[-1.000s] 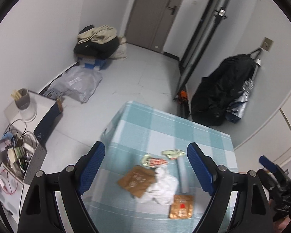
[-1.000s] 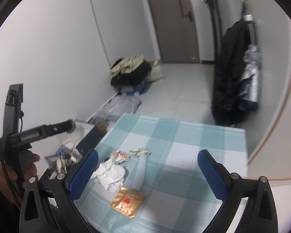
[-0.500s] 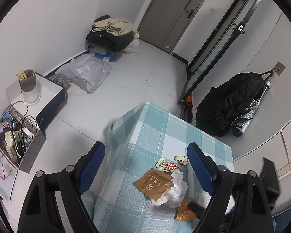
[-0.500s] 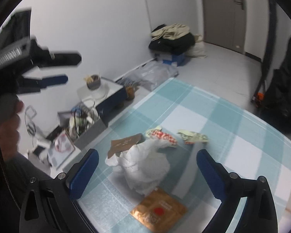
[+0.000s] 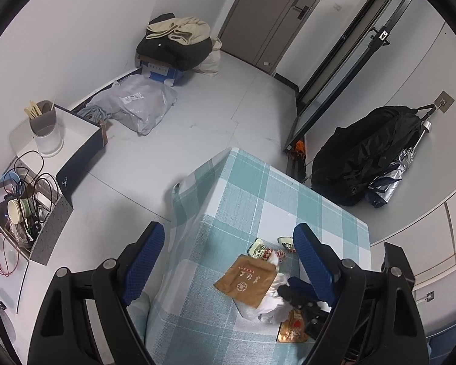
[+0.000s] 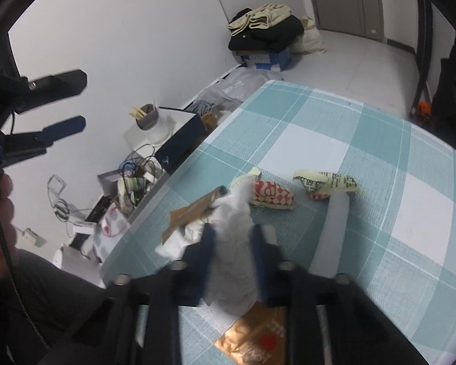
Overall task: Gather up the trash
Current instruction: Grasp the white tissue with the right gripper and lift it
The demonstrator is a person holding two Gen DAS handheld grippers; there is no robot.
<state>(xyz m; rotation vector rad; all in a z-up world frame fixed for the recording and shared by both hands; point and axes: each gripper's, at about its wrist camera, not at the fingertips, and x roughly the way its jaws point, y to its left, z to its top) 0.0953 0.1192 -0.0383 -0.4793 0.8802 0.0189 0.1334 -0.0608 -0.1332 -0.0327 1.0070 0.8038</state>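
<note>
Trash lies on a teal checked tablecloth (image 6: 334, 115): a crumpled white plastic bag (image 6: 234, 237), a brown paper packet (image 5: 246, 279), an orange foil packet (image 6: 255, 337), a red-and-white wrapper (image 6: 270, 194) and a yellow-green wrapper (image 6: 325, 182). My right gripper (image 6: 232, 237) is shut on the white plastic bag; it also shows in the left wrist view (image 5: 298, 295). My left gripper (image 5: 228, 261) is open and empty, high above the table's left edge, and shows at the left of the right wrist view (image 6: 63, 106).
A white strip (image 6: 334, 222) lies beside the wrappers. Left of the table stand a dark box with a cup (image 5: 45, 133) and a bin of cables (image 5: 24, 210). Bags and clothes (image 5: 173, 45) lie by the far wall. A black bag (image 5: 364, 158) hangs at the right.
My right gripper has dropped to the table and closed on the white plastic bag. My left gripper has lifted and swung left, staying open.
</note>
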